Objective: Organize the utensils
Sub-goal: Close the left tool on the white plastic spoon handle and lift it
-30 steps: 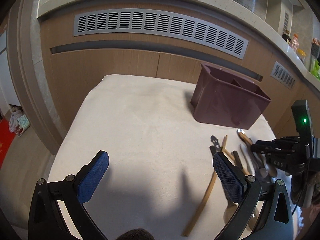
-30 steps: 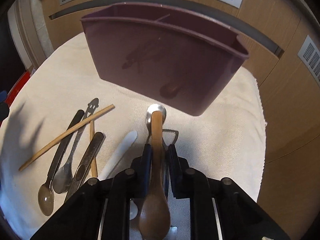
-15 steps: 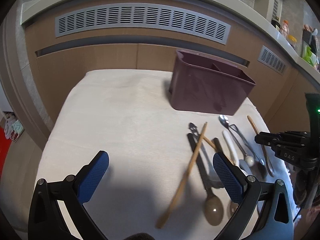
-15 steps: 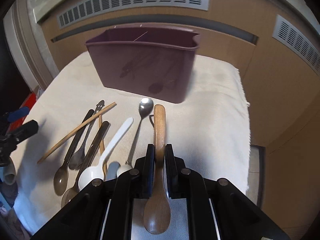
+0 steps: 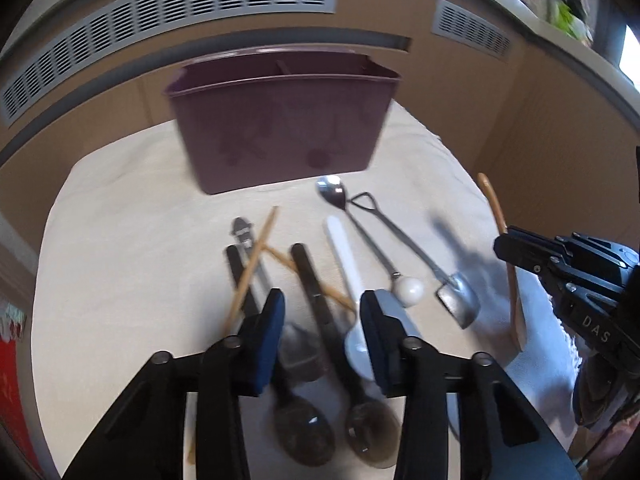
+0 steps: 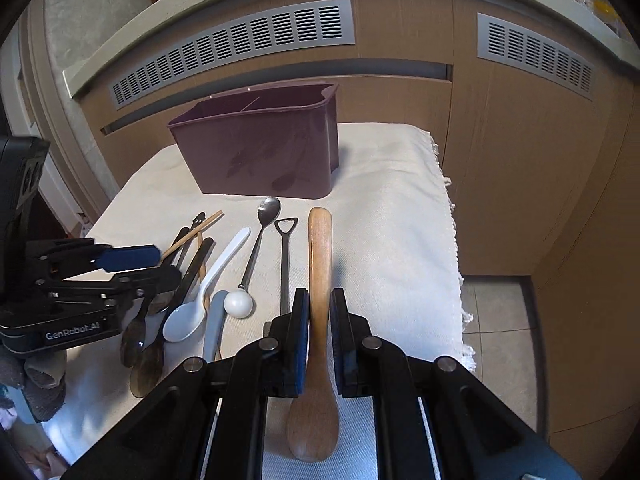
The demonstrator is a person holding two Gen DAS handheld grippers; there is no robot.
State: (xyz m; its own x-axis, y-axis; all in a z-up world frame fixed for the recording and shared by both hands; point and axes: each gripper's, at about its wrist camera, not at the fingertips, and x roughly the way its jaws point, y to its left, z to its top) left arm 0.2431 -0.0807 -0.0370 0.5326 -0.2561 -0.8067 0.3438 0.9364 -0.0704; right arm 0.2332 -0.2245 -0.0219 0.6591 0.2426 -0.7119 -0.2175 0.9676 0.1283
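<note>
A dark purple utensil caddy (image 5: 280, 124) (image 6: 264, 144) stands at the back of the cloth-covered table. Several utensils lie in front of it: dark-handled spoons (image 5: 320, 308), a white ceramic spoon (image 6: 208, 284), wooden chopsticks (image 5: 256, 264), a steel spoon with a white ball end (image 5: 360, 236) and a shovel-shaped spoon (image 5: 416, 256). My right gripper (image 6: 319, 320) is shut on a wooden spoon (image 6: 318, 264), held above the cloth; it also shows in the left wrist view (image 5: 504, 256). My left gripper (image 5: 322, 332) is partly closed, empty, its jaws straddling a dark-handled spoon.
The white cloth (image 6: 392, 216) covers a small table with its fringed edge on the right. Wooden cabinet panels with grey vents (image 6: 240, 44) stand behind. A tiled floor (image 6: 496, 312) lies beyond the table's right edge.
My left gripper has swung right over the utensil pile and narrowed its jaws around a dark-handled spoon. My right gripper has pulled back from the caddy with the wooden spoon.
</note>
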